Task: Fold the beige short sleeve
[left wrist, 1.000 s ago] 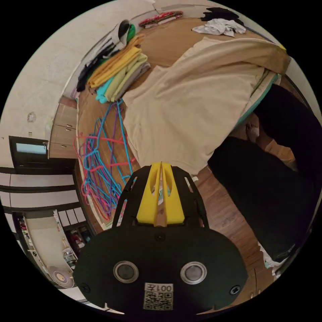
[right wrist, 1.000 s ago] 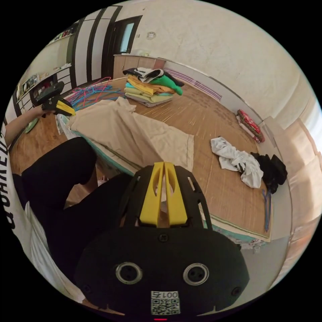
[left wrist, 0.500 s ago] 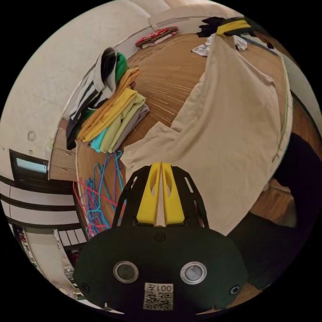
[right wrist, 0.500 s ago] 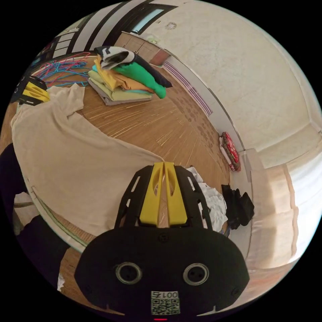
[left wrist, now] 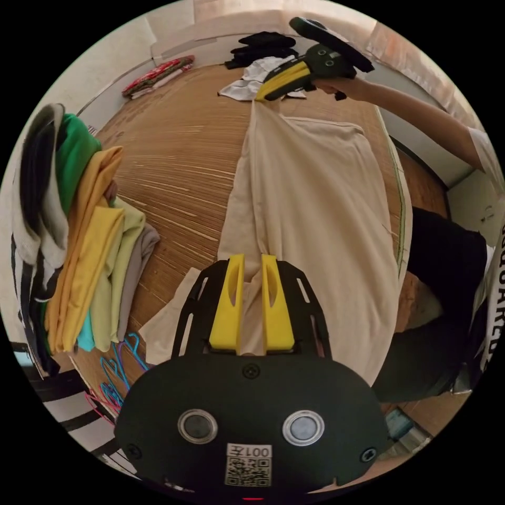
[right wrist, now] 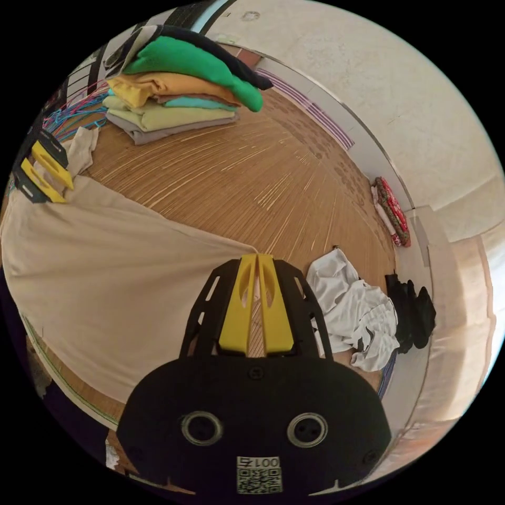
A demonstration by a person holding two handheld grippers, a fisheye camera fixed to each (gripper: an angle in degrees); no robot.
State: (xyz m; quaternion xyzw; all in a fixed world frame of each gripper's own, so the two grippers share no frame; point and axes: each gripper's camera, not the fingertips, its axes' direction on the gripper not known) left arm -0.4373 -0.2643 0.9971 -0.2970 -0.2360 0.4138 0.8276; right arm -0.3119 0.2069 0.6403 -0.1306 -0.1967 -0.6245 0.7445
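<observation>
Left gripper view: clothes stack (left wrist: 79, 231) beside shirt (left wrist: 315, 210)

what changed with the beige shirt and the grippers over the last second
The beige shirt was carried forward from the mat's near edge and spread flat. The left gripper, shut on it before, now has its jaws parted. The right gripper still pinches the far edge. The folded stack stayed put.
</observation>
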